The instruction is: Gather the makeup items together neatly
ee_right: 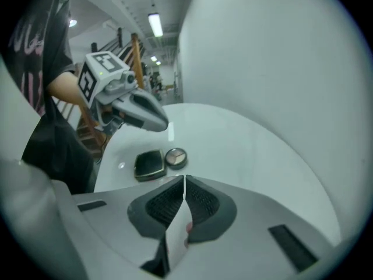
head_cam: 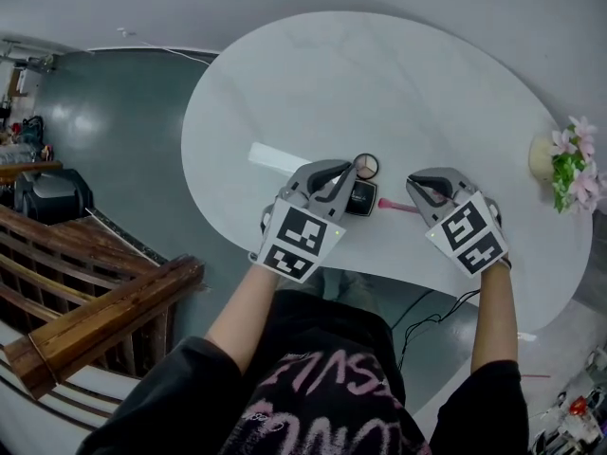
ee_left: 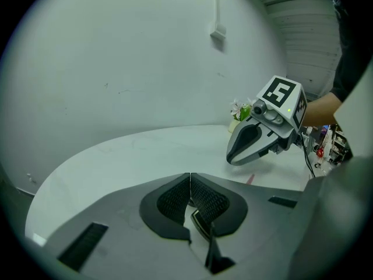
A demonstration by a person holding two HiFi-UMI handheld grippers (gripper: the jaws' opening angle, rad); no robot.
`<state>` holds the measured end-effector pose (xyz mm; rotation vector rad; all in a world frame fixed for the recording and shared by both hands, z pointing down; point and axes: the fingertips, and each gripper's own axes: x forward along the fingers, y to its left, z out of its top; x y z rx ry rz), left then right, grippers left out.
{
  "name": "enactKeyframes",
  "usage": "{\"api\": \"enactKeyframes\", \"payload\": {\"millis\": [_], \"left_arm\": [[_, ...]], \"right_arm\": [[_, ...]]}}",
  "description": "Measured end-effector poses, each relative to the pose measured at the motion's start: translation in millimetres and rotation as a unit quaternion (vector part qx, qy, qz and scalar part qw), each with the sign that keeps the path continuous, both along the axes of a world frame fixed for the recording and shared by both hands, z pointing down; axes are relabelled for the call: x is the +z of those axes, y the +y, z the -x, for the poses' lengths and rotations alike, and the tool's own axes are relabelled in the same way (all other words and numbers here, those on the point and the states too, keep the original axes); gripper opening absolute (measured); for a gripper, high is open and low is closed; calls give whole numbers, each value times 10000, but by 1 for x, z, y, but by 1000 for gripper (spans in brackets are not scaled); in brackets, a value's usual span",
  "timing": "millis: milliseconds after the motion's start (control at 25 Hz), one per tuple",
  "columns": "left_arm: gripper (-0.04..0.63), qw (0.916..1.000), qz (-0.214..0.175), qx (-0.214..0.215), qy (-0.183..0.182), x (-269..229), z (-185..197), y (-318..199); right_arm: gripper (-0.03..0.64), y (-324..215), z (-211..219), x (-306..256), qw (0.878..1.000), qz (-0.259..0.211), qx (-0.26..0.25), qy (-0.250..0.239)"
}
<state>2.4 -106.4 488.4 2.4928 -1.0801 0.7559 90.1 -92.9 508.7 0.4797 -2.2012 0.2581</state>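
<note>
Black compact and round compact touch. The pink stick, at their 3 o'clock, probably still needs tidying. Left claw and right claw are closed and empty.

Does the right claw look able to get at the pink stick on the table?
Probably yes: the pink stick lies bare just below the right claw, with nothing between them, though its shut jaws must open first.

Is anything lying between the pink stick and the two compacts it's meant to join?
Nothing visible does. The pink stick lies on the bare table close beside the square compact, with the round compact just behind that.
</note>
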Motion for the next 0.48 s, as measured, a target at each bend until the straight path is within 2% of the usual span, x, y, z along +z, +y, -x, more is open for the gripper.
{"api": "enactKeyframes", "payload": {"millis": [80,240,480], "left_arm": [[12,10000,0,-3,-21,0,-3,-2],[12,10000,-6,-22,-24,-1,-8,-5],[12,9999,-49,-112,-13,-3,-14,-10]], "right_arm": [[69,-13,-6,-8,9979,-278,540,-216],[67,-24,-16,-15,9885,-623,1288,-493],[67,-33,-32,-28,9629,-1004,2310,-972]]}}
